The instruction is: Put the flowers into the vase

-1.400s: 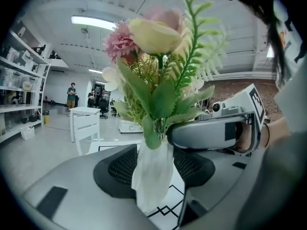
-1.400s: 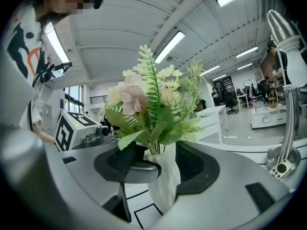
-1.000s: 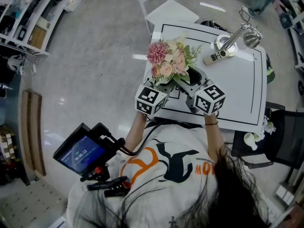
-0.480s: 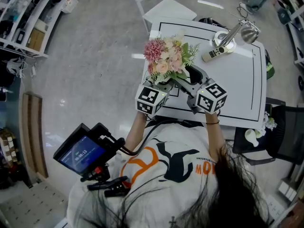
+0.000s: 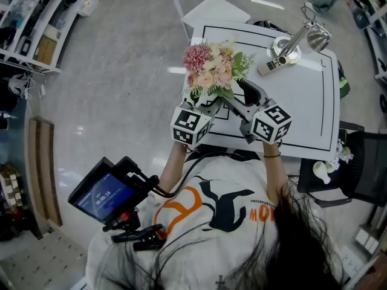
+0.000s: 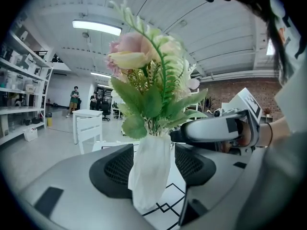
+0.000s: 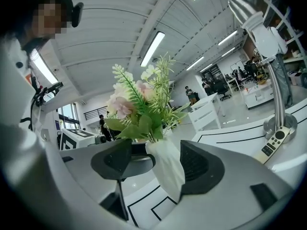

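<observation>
A bouquet of pink and cream flowers [image 5: 214, 71] with green leaves stands upright in a narrow white vase [image 6: 149, 171] over the near-left part of the white table [image 5: 302, 101]. In the head view the blooms hide the vase. My left gripper [image 5: 207, 104] and right gripper [image 5: 240, 99] reach in from both sides. The vase is between the left gripper's [image 6: 151, 164] jaws, which have just been opening; a thin gap shows at the right pad. The right gripper [image 7: 156, 162], whose jaws have also just been opening, has the vase against one pad and a gap at the other.
A silver desk lamp [image 5: 305, 41] and a remote control [image 5: 273, 67] sit at the table's far side. A white chair [image 5: 211, 8] stands beyond the table and a black chair [image 5: 363, 174] to its right. Black lines mark the tabletop.
The bouquet and both grippers sit slightly higher in the head view than a second ago. The right gripper's marker cube has edged a little to the right.
</observation>
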`<state>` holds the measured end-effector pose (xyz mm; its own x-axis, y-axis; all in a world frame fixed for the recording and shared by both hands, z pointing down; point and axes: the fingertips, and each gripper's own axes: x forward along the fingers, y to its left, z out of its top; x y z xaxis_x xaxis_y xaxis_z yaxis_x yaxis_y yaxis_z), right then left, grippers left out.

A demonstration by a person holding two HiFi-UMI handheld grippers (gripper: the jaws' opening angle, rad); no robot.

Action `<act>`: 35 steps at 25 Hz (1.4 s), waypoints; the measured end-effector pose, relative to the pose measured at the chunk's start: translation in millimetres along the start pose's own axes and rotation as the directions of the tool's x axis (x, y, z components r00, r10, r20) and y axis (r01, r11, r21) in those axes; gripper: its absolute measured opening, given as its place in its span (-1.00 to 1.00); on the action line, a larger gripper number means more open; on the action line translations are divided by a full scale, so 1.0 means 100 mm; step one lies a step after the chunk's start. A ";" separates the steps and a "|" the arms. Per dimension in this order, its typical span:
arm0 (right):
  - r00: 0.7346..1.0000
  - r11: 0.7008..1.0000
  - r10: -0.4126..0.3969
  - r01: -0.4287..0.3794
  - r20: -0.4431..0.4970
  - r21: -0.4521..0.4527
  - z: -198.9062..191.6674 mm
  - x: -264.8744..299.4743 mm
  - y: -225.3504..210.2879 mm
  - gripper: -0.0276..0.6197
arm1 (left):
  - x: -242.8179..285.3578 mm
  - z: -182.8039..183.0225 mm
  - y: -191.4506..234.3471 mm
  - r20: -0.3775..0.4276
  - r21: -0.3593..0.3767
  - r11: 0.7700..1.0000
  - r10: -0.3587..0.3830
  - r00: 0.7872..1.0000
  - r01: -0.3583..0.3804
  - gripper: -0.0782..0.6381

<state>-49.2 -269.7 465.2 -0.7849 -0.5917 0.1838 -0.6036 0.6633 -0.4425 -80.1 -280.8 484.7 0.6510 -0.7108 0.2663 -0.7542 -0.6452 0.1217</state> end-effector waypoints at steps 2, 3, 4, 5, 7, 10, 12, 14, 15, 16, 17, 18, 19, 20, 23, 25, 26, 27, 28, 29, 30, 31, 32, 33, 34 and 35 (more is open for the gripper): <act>1.000 1.000 -0.014 0.014 0.002 -0.010 -0.01 -0.01 -0.01 0.03 | -0.02 -0.03 0.01 -0.004 -0.001 1.000 0.001 1.000 -0.001 -0.05; 1.000 1.000 -0.017 0.017 0.000 -0.013 -0.03 -0.02 0.00 0.03 | -0.03 -0.05 0.02 -0.007 -0.002 1.000 0.001 1.000 -0.001 -0.05; 1.000 1.000 -0.019 0.019 -0.001 -0.014 -0.05 -0.02 0.00 0.03 | -0.04 -0.08 0.02 -0.011 -0.003 1.000 0.001 1.000 -0.001 -0.05; 1.000 1.000 -0.024 0.024 0.000 -0.013 -0.07 -0.03 0.01 0.03 | -0.06 -0.10 0.02 -0.014 -0.005 1.000 0.000 1.000 0.000 -0.05; 0.999 0.999 -0.045 0.046 0.010 -0.012 -0.10 -0.06 0.00 0.03 | -0.09 -0.13 0.02 -0.017 -0.007 1.000 -0.005 1.000 0.005 -0.05; 0.997 0.997 -0.074 0.075 0.021 -0.010 -0.15 -0.11 0.00 0.03 | -0.15 -0.18 -0.01 -0.019 -0.014 1.000 -0.016 1.000 0.016 -0.05; 0.995 0.996 -0.093 0.094 0.034 -0.009 -0.17 -0.14 0.02 0.03 | -0.20 -0.21 -0.01 -0.023 -0.018 1.000 -0.018 1.000 0.017 -0.05; 0.992 0.993 -0.112 0.113 0.052 -0.015 -0.16 -0.18 0.04 0.03 | -0.24 -0.25 -0.01 -0.026 -0.023 1.000 -0.015 1.000 0.015 -0.06; 0.991 0.993 -0.119 0.120 0.059 -0.017 -0.16 -0.20 0.06 0.03 | -0.26 -0.26 -0.01 -0.027 -0.026 1.000 -0.014 1.000 0.013 -0.06; 0.990 0.992 -0.124 0.126 0.066 -0.019 -0.16 -0.22 0.07 0.03 | -0.28 -0.27 -0.01 -0.028 -0.031 0.999 -0.014 1.000 0.013 -0.06; 0.989 0.991 -0.130 0.132 0.071 -0.020 -0.16 -0.25 0.08 0.03 | -0.29 -0.29 -0.02 -0.030 -0.037 0.999 -0.013 0.999 0.012 -0.06; 0.988 0.990 -0.135 0.137 0.073 -0.022 -0.16 -0.28 0.09 0.03 | -0.30 -0.31 -0.03 -0.032 -0.045 0.999 -0.012 0.999 0.010 -0.06; 0.988 0.990 -0.138 0.140 0.073 -0.027 -0.17 -0.30 0.10 0.02 | -0.31 -0.33 -0.03 -0.033 -0.052 0.999 -0.009 0.999 0.007 -0.06; 0.988 0.989 -0.139 0.141 0.070 -0.033 -0.19 -0.32 0.12 0.02 | -0.33 -0.35 -0.03 -0.034 -0.058 0.998 -0.007 0.999 0.005 -0.06; 0.987 0.988 -0.146 0.150 0.070 -0.048 -0.22 -0.37 0.15 -0.03 | -0.38 -0.40 -0.08 -0.034 -0.059 0.998 -0.018 0.999 0.016 -0.06; 0.984 0.985 -0.157 0.162 0.084 -0.052 -0.21 -0.41 0.14 -0.15 | -0.39 -0.40 -0.14 -0.037 -0.049 0.998 -0.027 0.999 0.025 -0.06; 0.982 0.984 -0.163 0.169 0.094 -0.054 -0.20 -0.44 0.13 -0.22 | -0.39 -0.40 -0.17 -0.037 -0.043 0.999 -0.027 0.999 0.025 -0.06; 0.980 0.983 -0.170 0.177 0.103 -0.054 -0.20 -0.47 0.13 -0.29 | -0.40 -0.39 -0.19 -0.036 -0.036 0.999 -0.023 0.999 0.022 -0.06; 0.978 0.982 -0.177 0.183 0.111 -0.054 -0.20 -0.51 0.14 -0.34 | -0.41 -0.39 -0.22 -0.035 -0.029 0.999 -0.017 0.999 0.016 -0.06; 0.977 0.981 -0.181 0.188 0.115 -0.052 -0.21 -0.54 0.15 -0.40 | -0.43 -0.38 -0.24 -0.034 -0.023 1.000 -0.009 0.999 0.008 -0.09; 0.976 0.981 -0.182 0.189 0.116 -0.050 -0.22 -0.58 0.17 -0.44 | -0.46 -0.38 -0.26 -0.033 -0.019 1.000 -0.001 0.999 0.000 -0.14; 0.976 0.981 -0.183 0.189 0.117 -0.047 -0.23 -0.63 0.19 -0.46 | -0.49 -0.36 -0.29 -0.031 -0.017 1.000 0.007 0.999 -0.007 -0.17; 0.976 0.981 -0.183 0.189 0.120 -0.042 -0.24 -0.68 0.21 -0.49 | -0.52 -0.35 -0.34 -0.028 -0.016 1.000 0.014 1.000 -0.015 -0.20; 0.975 0.981 -0.183 0.189 0.125 -0.037 -0.25 -0.74 0.24 -0.52 | -0.55 -0.33 -0.38 -0.021 -0.016 1.000 0.024 0.999 -0.025 -0.22; 0.974 0.982 -0.182 0.188 0.131 -0.032 -0.26 -0.80 0.26 -0.55 | -0.59 -0.31 -0.42 -0.013 -0.018 0.999 0.037 0.999 -0.037 -0.26; 0.974 0.982 -0.182 0.188 0.136 -0.029 -0.27 -0.85 0.29 -0.58 | -0.63 -0.29 -0.46 -0.003 -0.023 0.998 0.050 0.999 -0.050 -0.31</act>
<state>-3.8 -188.5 460.5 -0.6355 -0.7592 0.1406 -0.7440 0.5534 -0.3744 -88.4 -198.1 490.4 0.6123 -0.7412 0.2750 -0.7876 -0.6023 0.1302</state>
